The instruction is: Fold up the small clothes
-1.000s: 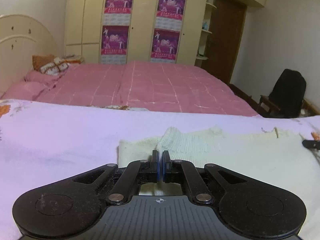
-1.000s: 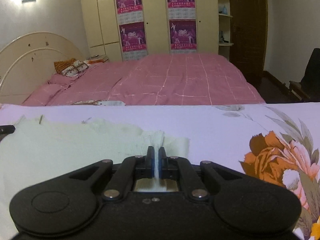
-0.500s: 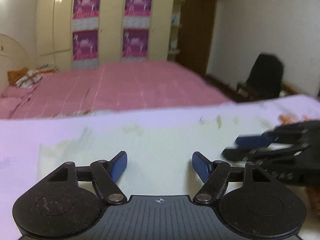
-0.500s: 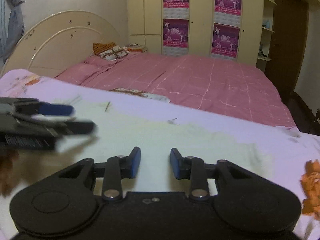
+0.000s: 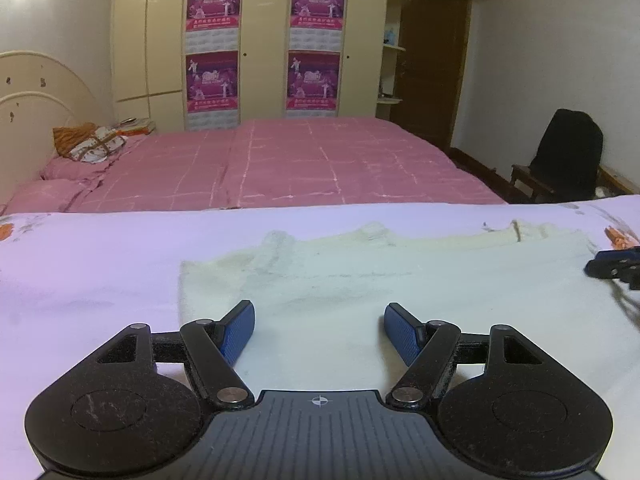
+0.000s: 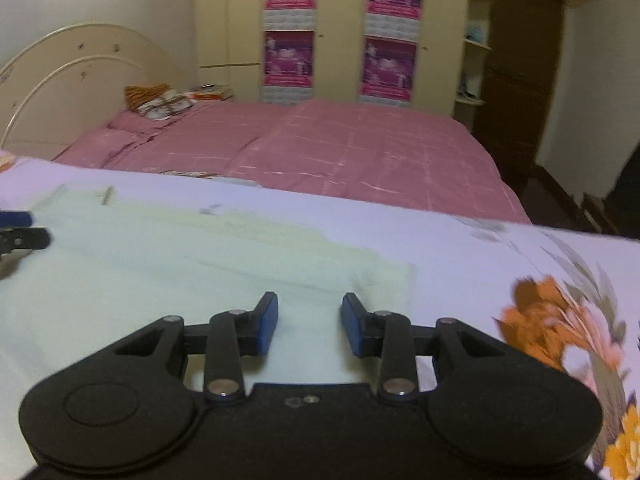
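Garment (image 5: 360, 280) flat; orange flower (image 6: 540, 312) (blurred, perhaps print) right view only.

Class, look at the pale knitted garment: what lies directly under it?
The pale knitted garment lies flat on a lilac floral sheet, which shows on its left, right and far sides. What the sheet covers is hidden.

garment (image 5: 360, 280): 1 | grippers: 2, left (image 5: 319, 330), right (image 6: 309, 322) | posters (image 5: 214, 2): 4 | bed (image 5: 300, 160): 1 | chair (image 5: 560, 168): 1
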Motion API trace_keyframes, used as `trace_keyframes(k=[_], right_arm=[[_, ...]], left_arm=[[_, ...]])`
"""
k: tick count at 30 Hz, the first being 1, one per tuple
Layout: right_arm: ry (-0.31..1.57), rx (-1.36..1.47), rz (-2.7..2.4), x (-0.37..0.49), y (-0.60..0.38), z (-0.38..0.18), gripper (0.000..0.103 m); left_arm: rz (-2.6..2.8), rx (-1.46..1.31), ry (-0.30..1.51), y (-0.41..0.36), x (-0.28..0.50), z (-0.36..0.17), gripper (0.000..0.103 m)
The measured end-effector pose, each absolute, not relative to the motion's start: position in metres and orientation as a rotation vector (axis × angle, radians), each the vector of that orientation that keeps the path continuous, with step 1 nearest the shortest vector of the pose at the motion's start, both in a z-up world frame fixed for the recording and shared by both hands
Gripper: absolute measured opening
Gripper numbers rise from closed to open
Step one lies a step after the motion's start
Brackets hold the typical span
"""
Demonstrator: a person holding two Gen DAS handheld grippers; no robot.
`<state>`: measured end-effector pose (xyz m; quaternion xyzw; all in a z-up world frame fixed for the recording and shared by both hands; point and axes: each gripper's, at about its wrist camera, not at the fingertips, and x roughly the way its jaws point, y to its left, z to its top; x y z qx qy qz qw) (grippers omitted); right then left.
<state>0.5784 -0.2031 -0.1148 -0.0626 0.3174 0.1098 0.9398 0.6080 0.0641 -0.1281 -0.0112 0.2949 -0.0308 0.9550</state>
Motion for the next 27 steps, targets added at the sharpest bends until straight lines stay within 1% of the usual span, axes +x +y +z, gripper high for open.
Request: trace_keyframes(k=[3,4,6,10,14,21,25,27], right_arm=[[0.643,-0.106,0.212,0.569,-0.204,-0.108,0.033],[0.624,-0.086,0.226,0.561,-0.203,-0.103,0.032],[0.569,-0.042,0.294,0.541,-0.196,-0.092,0.033],[0.594,-0.096,0.451,0.513,-0.151,-0.101,0.032],[0.626,-0.211,0.469,0.5,-0.122,-0.121,0.033],[0.636,-0.181,0.355,0.494,-0.164,-0.124,0.034],[0.649,-0.124,0.296,0.486,-0.182,-0.118,0.033],[0.601,-0.082,0.319,0.468,-0.178,-0.105,0.035]], left_arm=[[-0.032,-0.012,0.545,0.053,0.59,-0.111,0.071],[-0.065,-0.021,0.511,0.047,0.579,-0.106,0.072],[-0.115,-0.036,0.505,0.027,0.563,-0.103,0.072],[-0.173,-0.015,0.567,-0.01,0.552,-0.124,0.072],[-0.154,-0.036,0.561,-0.004,0.541,-0.133,0.072],[-0.102,-0.034,0.566,0.034,0.518,-0.137,0.071],[-0.096,-0.034,0.534,0.02,0.496,-0.125,0.071],[-0.14,-0.042,0.525,0.003,0.481,-0.123,0.071]])
